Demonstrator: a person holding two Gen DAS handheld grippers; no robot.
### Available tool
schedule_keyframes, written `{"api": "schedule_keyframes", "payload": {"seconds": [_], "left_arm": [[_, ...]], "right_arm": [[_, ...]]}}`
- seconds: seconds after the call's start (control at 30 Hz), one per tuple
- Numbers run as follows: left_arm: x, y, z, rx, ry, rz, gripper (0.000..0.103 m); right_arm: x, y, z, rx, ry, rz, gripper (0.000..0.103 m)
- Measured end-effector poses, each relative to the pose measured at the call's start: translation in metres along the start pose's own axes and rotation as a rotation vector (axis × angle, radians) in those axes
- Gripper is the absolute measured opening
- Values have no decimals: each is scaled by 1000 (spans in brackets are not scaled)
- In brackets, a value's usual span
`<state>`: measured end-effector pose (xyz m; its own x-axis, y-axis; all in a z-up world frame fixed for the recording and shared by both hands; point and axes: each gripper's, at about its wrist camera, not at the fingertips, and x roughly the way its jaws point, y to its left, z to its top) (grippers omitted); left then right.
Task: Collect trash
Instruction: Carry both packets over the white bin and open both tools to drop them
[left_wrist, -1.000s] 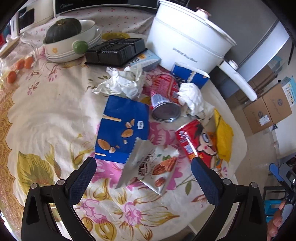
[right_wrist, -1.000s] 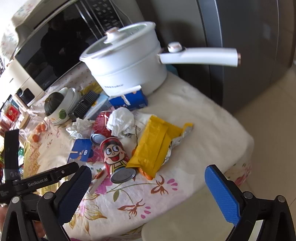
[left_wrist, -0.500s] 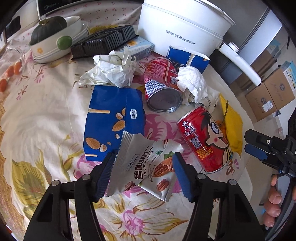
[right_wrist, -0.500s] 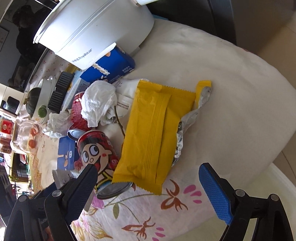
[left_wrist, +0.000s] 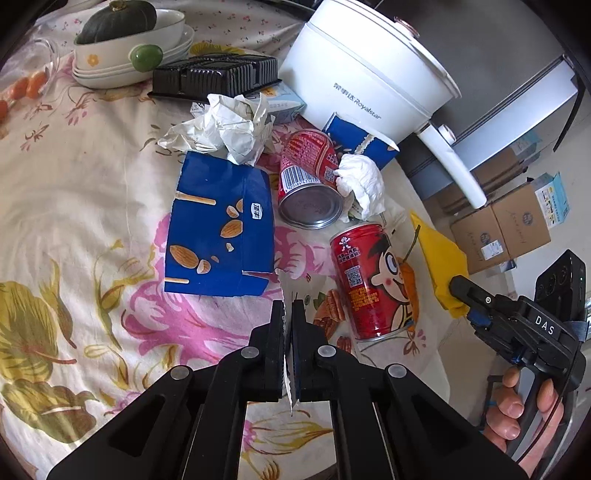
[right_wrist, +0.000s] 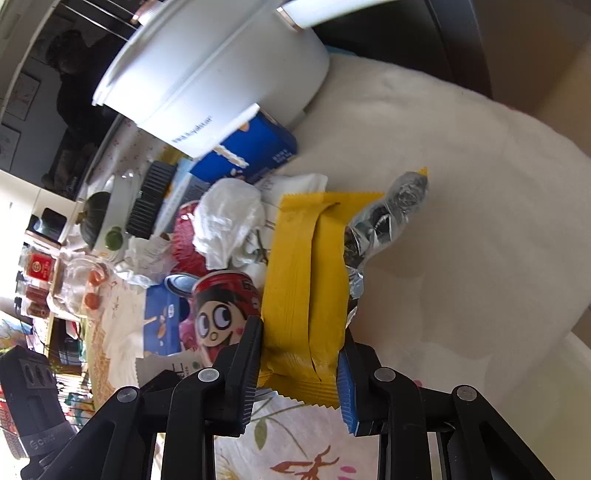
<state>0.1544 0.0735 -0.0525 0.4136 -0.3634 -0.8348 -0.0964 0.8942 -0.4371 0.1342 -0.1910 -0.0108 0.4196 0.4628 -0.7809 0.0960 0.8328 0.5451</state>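
My left gripper (left_wrist: 288, 314) is shut on the edge of a white pecan snack wrapper (left_wrist: 325, 299) lying on the floral tablecloth. My right gripper (right_wrist: 301, 350) is closed on the near end of a yellow snack wrapper (right_wrist: 306, 280); the same wrapper (left_wrist: 439, 258) and the right gripper (left_wrist: 461, 291) show at the right of the left wrist view. Beside it lies a red cartoon can (left_wrist: 369, 280) (right_wrist: 218, 314). Further back are a second red can (left_wrist: 310, 184), a blue almond box (left_wrist: 218, 236), crumpled paper (left_wrist: 229, 129) and a white tissue (left_wrist: 364, 181) (right_wrist: 229, 221).
A white electric pot (left_wrist: 369, 77) (right_wrist: 221, 81) with a long handle stands at the back. A torn blue box (left_wrist: 364, 144), a black tray (left_wrist: 218, 75) and a bowl with a squash (left_wrist: 125, 40) sit behind. The table edge drops off at the right, with cardboard boxes (left_wrist: 509, 225) on the floor.
My left gripper has closed on the pecan wrapper. My right gripper has moved in and closed on the yellow wrapper's near end.
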Motion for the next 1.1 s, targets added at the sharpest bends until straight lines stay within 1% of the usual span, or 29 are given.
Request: {"api": "schedule_keyframes", "payload": {"seconds": [0.07,0.17,0.27,0.33,0.43,0.53,0.63,0.67,0.7,0.8,0.9,1.0,1.1], "left_arm": [[-10,5,-4,-26,-17,-21,3],[-26,12,-8,-61,-52,-77,2],[-44,16,-10,-78,-101,-105,2],[-55,16,-13,-77,-124,-127,2],[-63,6,-21,-54,-127,-170,2],[-66,-11,-35,-7,-103,-216,2],[-60,-37,-54,65,-72,-246,2],[-58,-45,-60,94,-61,-251,2],[-55,-54,-67,124,-47,-253,2],[-39,-80,-89,208,5,-254,2],[-20,-102,-114,279,70,-252,2],[0,-120,-134,336,127,-236,3],[15,-134,-148,384,163,-220,3]], "right_arm": [[-14,4,-4,-22,-25,11,32],[-35,9,-12,-55,-54,8,32],[-54,8,-25,-63,-61,22,33],[-69,7,-36,-72,-66,37,33],[-89,2,-52,-60,-60,81,33],[-107,-12,-64,6,-48,126,33],[-114,-39,-74,142,-16,214,33],[-116,-49,-77,188,-9,234,33],[-117,-57,-81,222,-7,234,33],[-121,-75,-89,261,-10,165,33],[-119,-92,-97,319,15,151,36],[-119,-103,-103,324,31,105,36],[-115,-106,-106,318,55,62,36]]}}
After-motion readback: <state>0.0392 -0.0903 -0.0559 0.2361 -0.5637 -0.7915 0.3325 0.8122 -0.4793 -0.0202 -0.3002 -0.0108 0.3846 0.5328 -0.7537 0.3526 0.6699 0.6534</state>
